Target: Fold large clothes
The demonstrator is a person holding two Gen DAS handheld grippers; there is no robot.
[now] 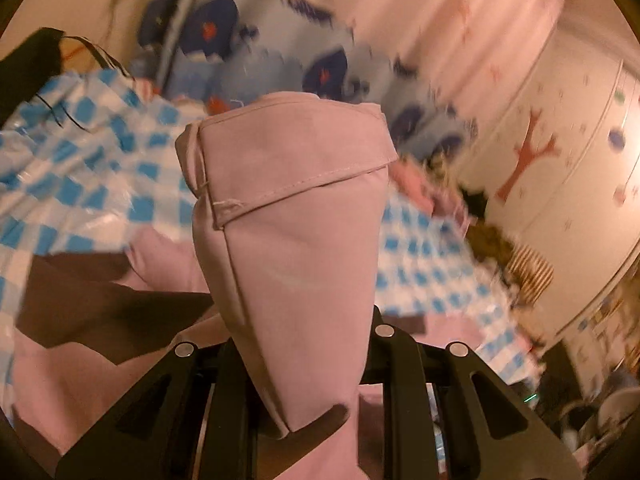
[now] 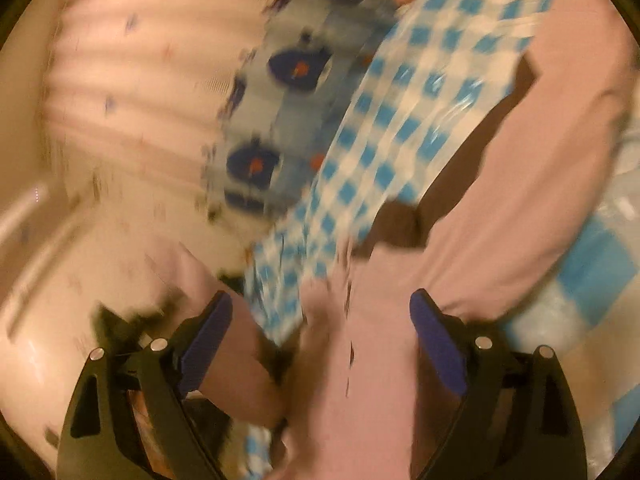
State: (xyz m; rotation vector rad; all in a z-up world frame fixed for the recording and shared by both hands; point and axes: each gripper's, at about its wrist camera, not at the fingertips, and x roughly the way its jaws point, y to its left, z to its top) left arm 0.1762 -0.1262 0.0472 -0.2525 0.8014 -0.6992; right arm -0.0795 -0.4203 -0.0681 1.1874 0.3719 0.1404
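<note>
Pink garment (image 1: pixel 292 208): hemmed end clamped between the left gripper (image 1: pixel 304 364) jaws and standing up ahead of them, likely lifted to carry a fold. Right gripper (image 2: pixel 320 344): jaws wide apart, gripping nothing, more pink cloth beyond them on the blue-checked cover (image 2: pixel 380 128).

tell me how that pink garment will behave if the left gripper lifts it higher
Probably floppy: the pink garment bunches into a soft cone at the left gripper, which is shut on it, while the rest sags onto the checked cloth. Likely light, since it is thin with a stitched hem. It may drag rather than lift clear.
</note>
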